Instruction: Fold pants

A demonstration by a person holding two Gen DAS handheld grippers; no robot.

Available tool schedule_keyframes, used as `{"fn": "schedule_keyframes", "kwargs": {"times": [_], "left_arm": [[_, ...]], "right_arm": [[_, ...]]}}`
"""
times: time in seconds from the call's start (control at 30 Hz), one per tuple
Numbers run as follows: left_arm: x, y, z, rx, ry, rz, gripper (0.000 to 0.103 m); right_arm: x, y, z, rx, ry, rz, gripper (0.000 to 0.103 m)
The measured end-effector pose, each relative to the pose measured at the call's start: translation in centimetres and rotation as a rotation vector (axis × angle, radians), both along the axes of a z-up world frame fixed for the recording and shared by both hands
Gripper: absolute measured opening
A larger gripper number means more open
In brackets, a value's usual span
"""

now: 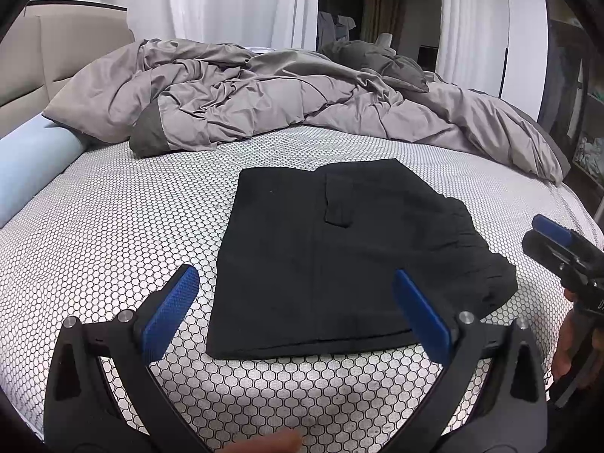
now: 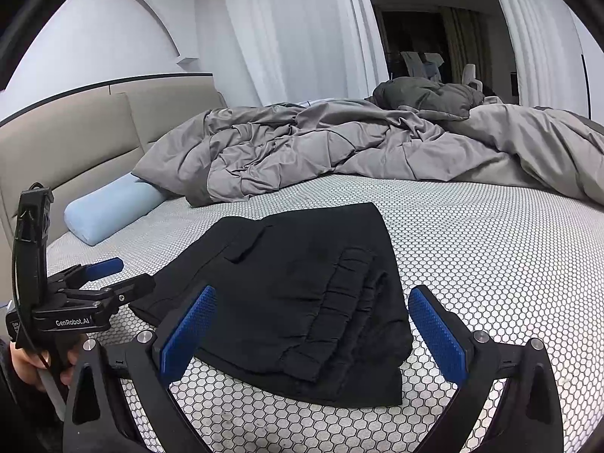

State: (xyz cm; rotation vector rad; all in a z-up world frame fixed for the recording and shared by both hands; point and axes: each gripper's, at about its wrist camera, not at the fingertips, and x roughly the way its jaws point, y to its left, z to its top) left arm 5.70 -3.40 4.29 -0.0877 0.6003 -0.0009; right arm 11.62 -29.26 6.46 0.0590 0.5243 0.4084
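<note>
Black pants (image 1: pixel 339 256) lie folded into a compact rectangle on the mattress (image 1: pixel 113 234), in front of the bunched grey duvet (image 1: pixel 264 102). Left gripper (image 1: pixel 296 313) hovers over the pants' near edge, fingers spread wide, holding nothing. Right gripper (image 2: pixel 311 334) sits over the elastic waistband end, fingers also spread, empty. Blue pillow (image 2: pixel 109 211) lies left of the pants by the headboard (image 2: pixel 75 132).

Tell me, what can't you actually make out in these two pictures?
- Underside layers of the folded black fabric pants: hidden in both views by their own top layer.
- Right tongs, left wrist view: cut off by the edge.
- Dark room behind the white curtains: too dim and small.
- Pale blue bolster pillow: one end tucked under the crumpled grey duvet.
</note>
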Motion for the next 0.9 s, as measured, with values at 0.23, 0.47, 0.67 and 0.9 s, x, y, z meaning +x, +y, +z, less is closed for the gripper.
{"fn": "schedule_keyframes", "kwargs": {"times": [0.23,0.47,0.67,0.9], "left_arm": [[0.08,0.03,-0.04,-0.002,-0.001,-0.001,0.102],[0.09,0.14,-0.1,-0.003,-0.001,-0.003,0.102],[0.08,0.21,-0.16,0.0,-0.003,-0.007,0.102],[0.04,0.33,-0.12,0.001,-0.006,-0.01,0.102]], "right_arm": [[0.06,0.09,-0.04,-0.01,0.002,0.007,0.103],[0.0,0.13,-0.08,-0.016,0.001,0.01,0.103],[-0.02,0.22,-0.08,-0.018,0.003,0.009,0.103],[0.04,0.15,-0.15,-0.021,0.006,0.015,0.103]]}}
